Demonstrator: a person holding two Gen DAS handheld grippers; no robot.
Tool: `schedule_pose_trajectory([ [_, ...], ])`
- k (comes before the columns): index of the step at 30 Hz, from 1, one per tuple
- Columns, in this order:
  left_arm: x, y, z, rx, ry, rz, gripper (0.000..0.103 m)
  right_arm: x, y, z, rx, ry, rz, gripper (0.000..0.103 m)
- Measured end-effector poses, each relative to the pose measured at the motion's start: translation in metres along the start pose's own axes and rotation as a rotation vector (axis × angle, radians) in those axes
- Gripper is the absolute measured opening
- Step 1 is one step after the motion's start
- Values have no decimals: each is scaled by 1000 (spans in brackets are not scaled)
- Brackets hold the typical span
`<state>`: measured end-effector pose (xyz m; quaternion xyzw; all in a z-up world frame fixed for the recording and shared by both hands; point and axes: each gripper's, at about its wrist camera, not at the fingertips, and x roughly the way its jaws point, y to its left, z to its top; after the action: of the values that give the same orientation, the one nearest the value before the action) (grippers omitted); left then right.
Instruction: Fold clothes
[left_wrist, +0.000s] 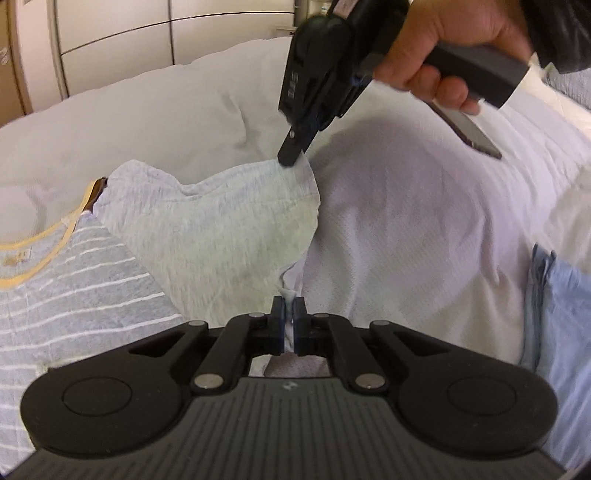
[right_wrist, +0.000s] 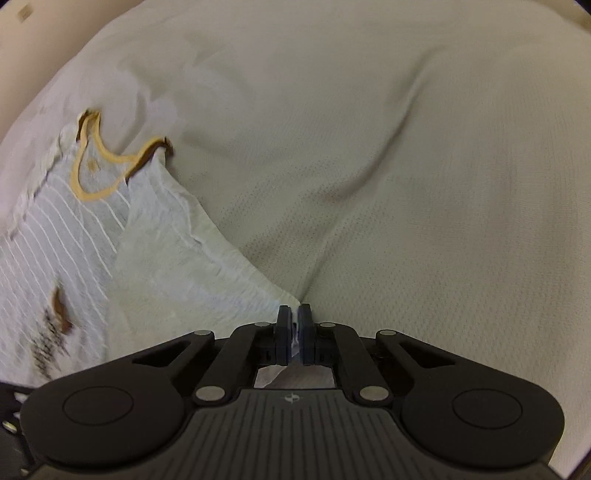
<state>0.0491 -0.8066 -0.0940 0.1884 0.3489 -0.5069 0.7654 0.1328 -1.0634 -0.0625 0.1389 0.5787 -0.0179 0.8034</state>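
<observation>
Left wrist view: left gripper (left_wrist: 289, 314) at bottom centre, jaws pressed together, pinching a thin edge of the shirt (left_wrist: 74, 295)

Striped grey-blue shirt with a yellow neckline spread over the lower left of the frame, lying on a white bedspread (left_wrist: 406, 229)

One part of the shirt turned over, showing its pale inside as a flap (left_wrist: 221, 229) across the centre left

Right gripper (left_wrist: 291, 157) seen in the upper centre, pointed downward, held by a hand (left_wrist: 443, 48) at upper right, jaws closed on the far top corner of that flap

Folded light blue cloth (left_wrist: 557, 314) at the right edge, lying on the bedspread, apart from the shirt

Pale cupboard doors (left_wrist: 147, 33) along the top left, behind the bed

Right wrist view: right gripper (right_wrist: 294, 317) at bottom centre, jaws pressed together, pinching a corner of the shirt's (right_wrist: 55, 229) turned-over flap (right_wrist: 177, 258)

Shirt filled the left side of the frame, yellow neckline (right_wrist: 110, 166) at upper left, a brown blurred print (right_wrist: 55, 325) at lower left

White bedspread (right_wrist: 406, 166) wrinkled across the centre and right of the frame

Flap stretched between the two pinched points, raised a little off the bedspread
</observation>
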Motion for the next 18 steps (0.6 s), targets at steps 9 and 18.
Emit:
schedule_pose_trajectory([
  [9, -22, 53, -7, -499, -9, -9, 2, -32, 67, 34, 113, -47, 59, 4],
  [18, -30, 109, -46, -945, 7, 12, 2, -23, 124, 40, -129, -249, 147, 49],
])
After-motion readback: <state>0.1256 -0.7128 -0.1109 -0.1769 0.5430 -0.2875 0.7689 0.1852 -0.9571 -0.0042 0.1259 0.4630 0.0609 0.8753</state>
